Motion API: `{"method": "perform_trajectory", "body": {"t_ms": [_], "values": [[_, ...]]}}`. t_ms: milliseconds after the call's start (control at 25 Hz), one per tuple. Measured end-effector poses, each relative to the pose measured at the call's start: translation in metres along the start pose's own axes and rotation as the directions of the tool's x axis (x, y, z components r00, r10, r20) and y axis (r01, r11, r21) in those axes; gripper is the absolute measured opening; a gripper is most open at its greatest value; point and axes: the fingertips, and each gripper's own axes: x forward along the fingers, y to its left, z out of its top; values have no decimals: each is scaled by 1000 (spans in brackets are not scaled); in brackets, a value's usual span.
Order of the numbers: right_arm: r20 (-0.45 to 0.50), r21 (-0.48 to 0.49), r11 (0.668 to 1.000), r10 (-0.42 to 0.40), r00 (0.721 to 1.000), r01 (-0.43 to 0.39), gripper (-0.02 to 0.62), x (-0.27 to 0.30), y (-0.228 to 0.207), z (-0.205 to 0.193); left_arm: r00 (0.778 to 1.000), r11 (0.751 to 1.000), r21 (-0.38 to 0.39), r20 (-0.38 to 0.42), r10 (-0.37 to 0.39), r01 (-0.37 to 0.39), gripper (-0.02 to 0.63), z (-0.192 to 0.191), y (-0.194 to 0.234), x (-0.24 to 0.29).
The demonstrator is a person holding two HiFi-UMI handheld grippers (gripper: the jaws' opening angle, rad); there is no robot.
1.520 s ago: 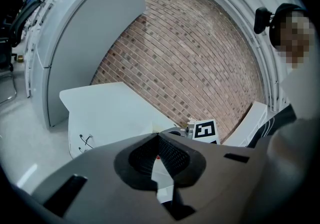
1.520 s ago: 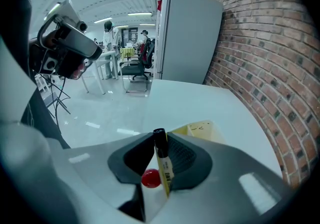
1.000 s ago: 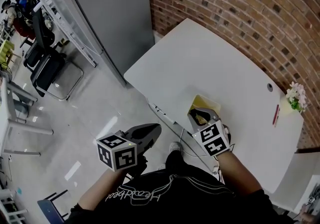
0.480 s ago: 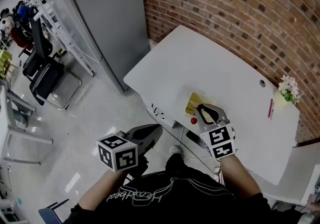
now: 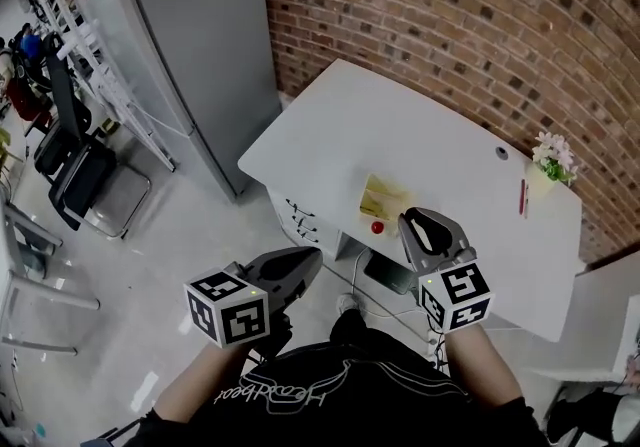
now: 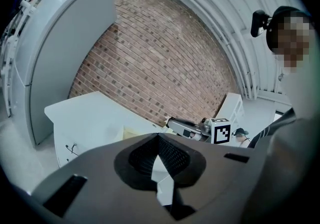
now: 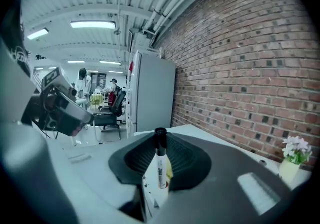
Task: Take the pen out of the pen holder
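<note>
My right gripper (image 5: 427, 227) hangs above the near edge of the white table (image 5: 440, 150), shut on a white pen with a black cap (image 7: 160, 168). In the right gripper view the pen stands upright between the jaws, cap uppermost. The yellow pen holder (image 5: 381, 197) stands on the table just beyond and left of the gripper, apart from it. A small red thing (image 5: 377, 227) lies by the holder's near side. My left gripper (image 5: 305, 263) floats off the table's left side over the floor, fingertips together, nothing in it (image 6: 158, 137).
A small flower pot (image 5: 549, 159) and a red pen (image 5: 522, 197) are at the table's far right, near a round hole (image 5: 501, 152). A brick wall (image 5: 470, 15) runs behind the table, with a grey cabinet (image 5: 180, 35) left. Chairs (image 5: 70, 170) stand on the floor far left.
The right gripper has lifted up and back from the yellow holder with the pen between its jaws. The left gripper rose slightly. The red thing by the holder came into view.
</note>
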Motion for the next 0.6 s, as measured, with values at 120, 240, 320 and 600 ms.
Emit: {"method": "perform_trajectory", "body": {"t_ms": [120, 240, 320, 600], "values": [[22, 53, 998, 12, 1000, -13, 69, -22, 12, 5, 999, 999, 25, -2, -37, 37, 2, -1, -14, -3], [43, 83, 996, 25, 999, -28, 69, -41, 21, 11, 997, 996, 55, 0, -71, 71, 2, 2, -29, -3], [58, 94, 994, 45, 997, -50, 69, -51, 29, 14, 996, 993, 76, 0, -92, 92, 2, 3, -39, -3], [141, 216, 963, 130, 981, -159, 69, -78, 44, 30, 992, 985, 118, 1, -127, 126, 2, 9, -67, -5]]}}
